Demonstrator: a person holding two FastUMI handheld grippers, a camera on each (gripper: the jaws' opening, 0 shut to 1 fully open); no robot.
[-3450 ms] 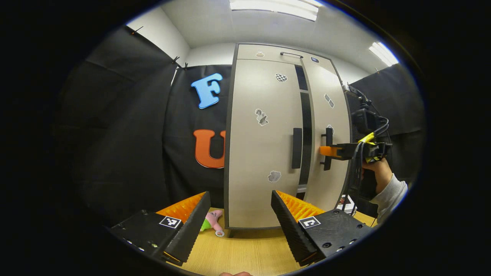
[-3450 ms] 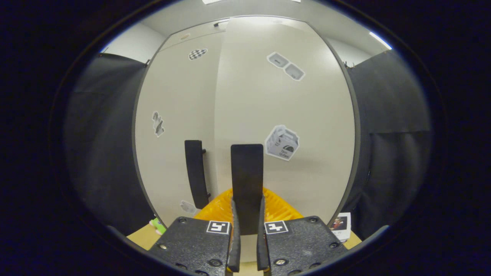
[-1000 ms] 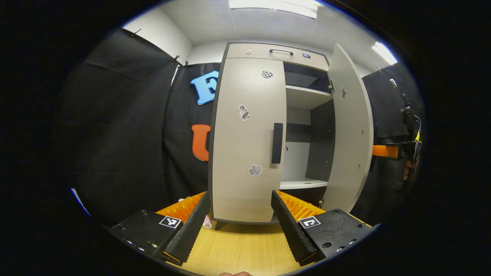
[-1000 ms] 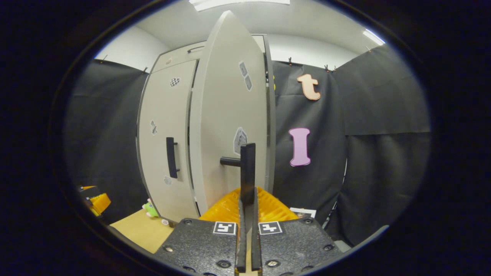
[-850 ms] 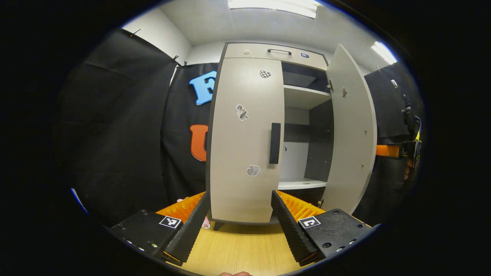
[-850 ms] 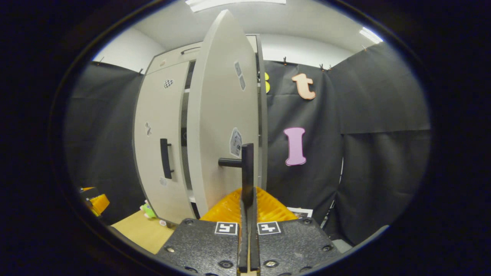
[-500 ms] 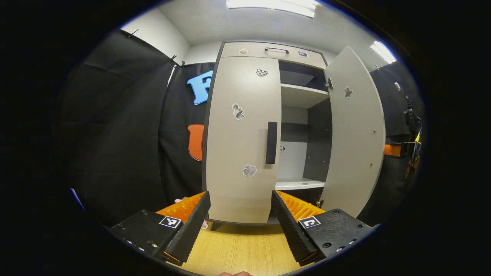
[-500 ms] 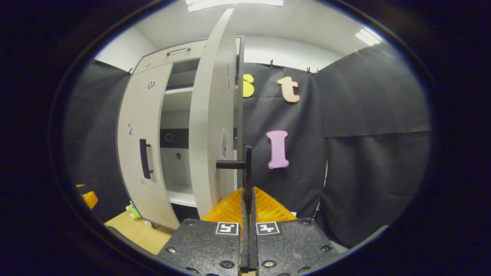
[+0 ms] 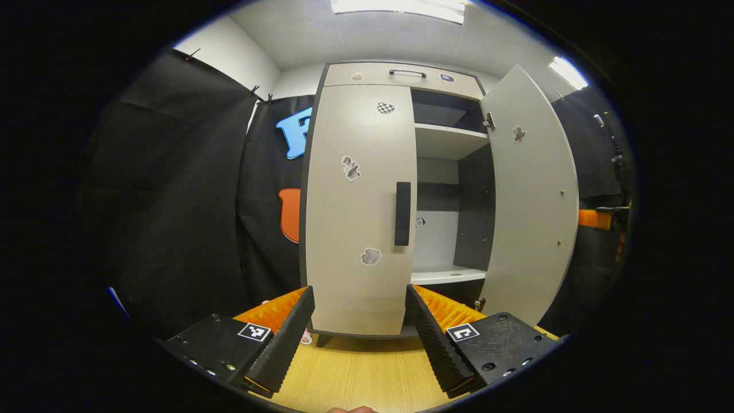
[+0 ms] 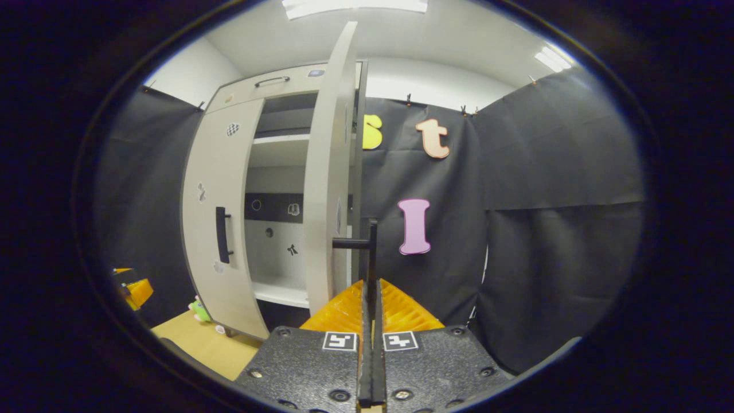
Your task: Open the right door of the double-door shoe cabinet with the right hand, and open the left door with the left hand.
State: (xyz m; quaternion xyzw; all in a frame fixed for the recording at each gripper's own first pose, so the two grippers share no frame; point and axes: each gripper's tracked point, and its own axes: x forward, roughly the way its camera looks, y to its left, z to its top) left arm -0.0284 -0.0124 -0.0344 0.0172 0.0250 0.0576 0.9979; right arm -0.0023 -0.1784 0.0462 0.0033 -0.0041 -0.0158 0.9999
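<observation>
Black cloth walls (image 10: 562, 172), white ceiling (image 9: 367, 34) with light panels (image 9: 395, 6), wooden floor (image 9: 367, 373)

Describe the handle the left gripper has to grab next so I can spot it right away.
Find the tall grey shoe cabinet against the black cloth wall; its right door stands swung open, while its left door is shut. The left door's handle is a dark vertical bar at mid-height on the edge beside the open shelves. The right door's handle is clamped in the right gripper.
</observation>
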